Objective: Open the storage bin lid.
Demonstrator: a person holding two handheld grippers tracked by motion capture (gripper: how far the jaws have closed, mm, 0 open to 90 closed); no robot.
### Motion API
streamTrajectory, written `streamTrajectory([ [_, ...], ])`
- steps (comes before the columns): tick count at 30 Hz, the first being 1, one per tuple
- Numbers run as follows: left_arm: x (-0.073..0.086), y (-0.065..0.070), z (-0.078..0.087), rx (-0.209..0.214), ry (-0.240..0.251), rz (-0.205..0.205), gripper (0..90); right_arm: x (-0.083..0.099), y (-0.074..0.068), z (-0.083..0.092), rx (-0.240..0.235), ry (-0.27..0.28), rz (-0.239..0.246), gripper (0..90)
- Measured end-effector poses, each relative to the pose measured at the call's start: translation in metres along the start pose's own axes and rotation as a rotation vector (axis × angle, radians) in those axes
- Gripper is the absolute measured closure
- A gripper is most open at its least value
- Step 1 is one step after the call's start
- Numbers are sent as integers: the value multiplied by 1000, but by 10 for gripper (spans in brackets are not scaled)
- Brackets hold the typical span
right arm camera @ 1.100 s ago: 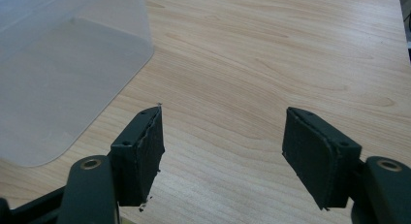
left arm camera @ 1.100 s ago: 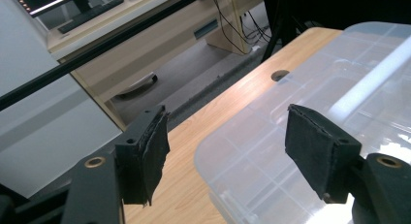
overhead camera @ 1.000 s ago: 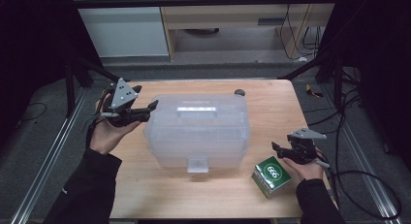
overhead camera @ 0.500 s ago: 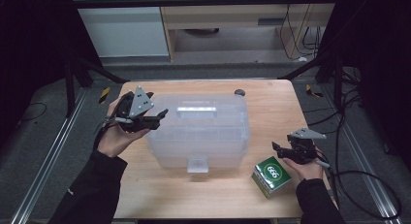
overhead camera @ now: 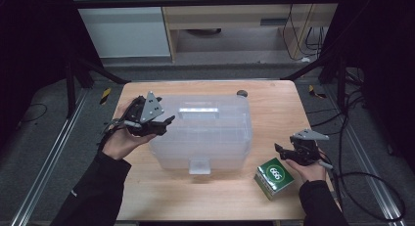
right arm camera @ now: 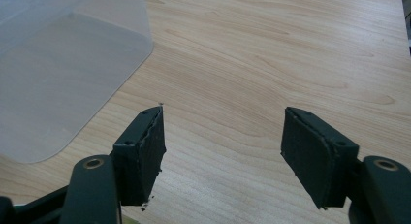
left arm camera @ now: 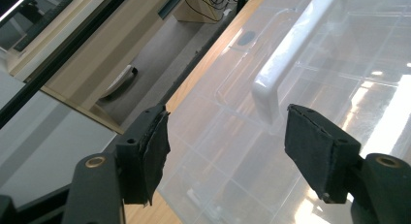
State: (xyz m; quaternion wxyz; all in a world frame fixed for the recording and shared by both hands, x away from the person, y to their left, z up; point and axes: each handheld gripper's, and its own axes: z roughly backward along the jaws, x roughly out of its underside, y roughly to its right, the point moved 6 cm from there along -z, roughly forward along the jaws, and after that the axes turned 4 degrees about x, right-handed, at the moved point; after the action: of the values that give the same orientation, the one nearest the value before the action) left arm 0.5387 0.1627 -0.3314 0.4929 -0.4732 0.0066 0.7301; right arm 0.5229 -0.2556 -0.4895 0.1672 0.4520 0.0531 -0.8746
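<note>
A clear plastic storage box [overhead camera: 205,133] with a white lid handle [overhead camera: 198,111] and a front latch [overhead camera: 199,166] stands in the middle of the wooden table [overhead camera: 274,103]. My left gripper [overhead camera: 166,123] hovers over the box's left edge, open, with nothing between its pads; in the left gripper view [left arm camera: 225,136] the white handle [left arm camera: 286,59] lies just ahead of the jaws. My right gripper [overhead camera: 280,150] rests open near the table's right front, above bare wood [right arm camera: 223,136], with the box's corner [right arm camera: 72,73] to its left. A green carton [overhead camera: 274,177] sits beside the right hand.
A small dark round object [overhead camera: 241,93] lies on the table behind the box. Dark frame rails and cables flank the table; a cabinet stands beyond the far edge. Bare wood shows at the right [overhead camera: 284,113] and front of the box.
My left gripper has moved right and slightly down, from beside the box's left end to over its left edge. The right gripper has stayed put.
</note>
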Motion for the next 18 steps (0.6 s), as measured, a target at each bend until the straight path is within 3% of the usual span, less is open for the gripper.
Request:
streamTrajectory([
  [18,-16,12,-13,29,-46,-99,329,-1,0,1,-16,7,-23,320],
])
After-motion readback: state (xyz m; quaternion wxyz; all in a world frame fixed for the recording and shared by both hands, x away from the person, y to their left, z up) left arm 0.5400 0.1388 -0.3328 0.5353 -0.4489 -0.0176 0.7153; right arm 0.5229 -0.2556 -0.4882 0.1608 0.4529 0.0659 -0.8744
